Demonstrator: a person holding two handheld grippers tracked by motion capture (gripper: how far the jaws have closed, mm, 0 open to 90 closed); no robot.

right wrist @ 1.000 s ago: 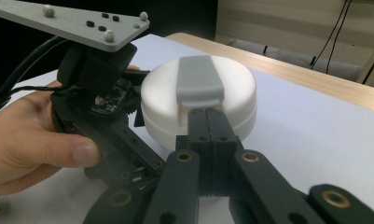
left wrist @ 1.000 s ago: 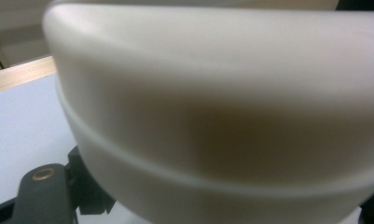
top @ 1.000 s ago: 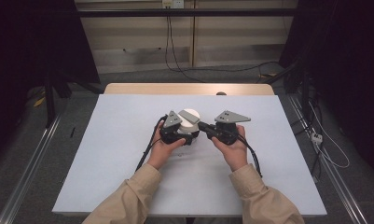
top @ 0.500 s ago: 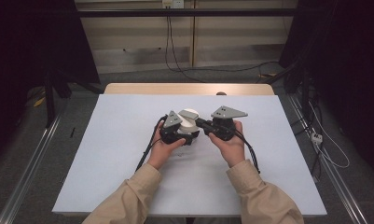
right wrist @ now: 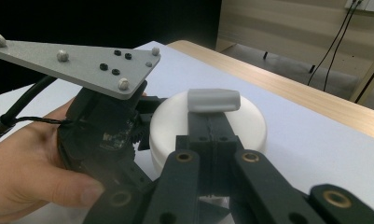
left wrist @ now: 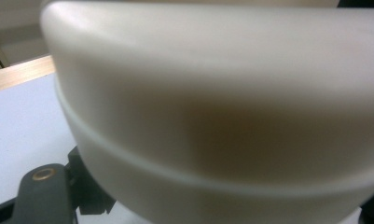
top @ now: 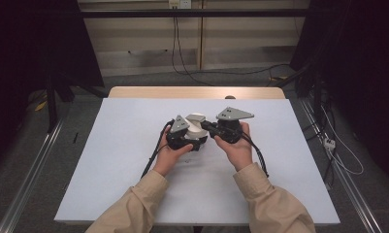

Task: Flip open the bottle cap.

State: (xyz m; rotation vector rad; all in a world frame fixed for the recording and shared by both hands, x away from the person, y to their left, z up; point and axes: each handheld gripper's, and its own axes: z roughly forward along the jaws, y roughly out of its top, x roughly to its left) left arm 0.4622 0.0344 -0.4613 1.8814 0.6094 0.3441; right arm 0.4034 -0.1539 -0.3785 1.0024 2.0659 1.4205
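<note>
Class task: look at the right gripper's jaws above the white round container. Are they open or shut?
Shut. In the right gripper view, the right gripper has its two black jaws pressed together, just above the white round container, with no gap showing between them.

A white tabletop (top: pixel 109 165) here, with a strip of pale wood showing bare along its far edge. Near the middle, a touch toward the far edge, a round cream container (top: pixel 198 127) seems to rest on the white surface, though whether its base truly touches I can't tell. Black cables (top: pixel 153 158) trail over the surface toward the near edge, one either side of the middle.
</note>
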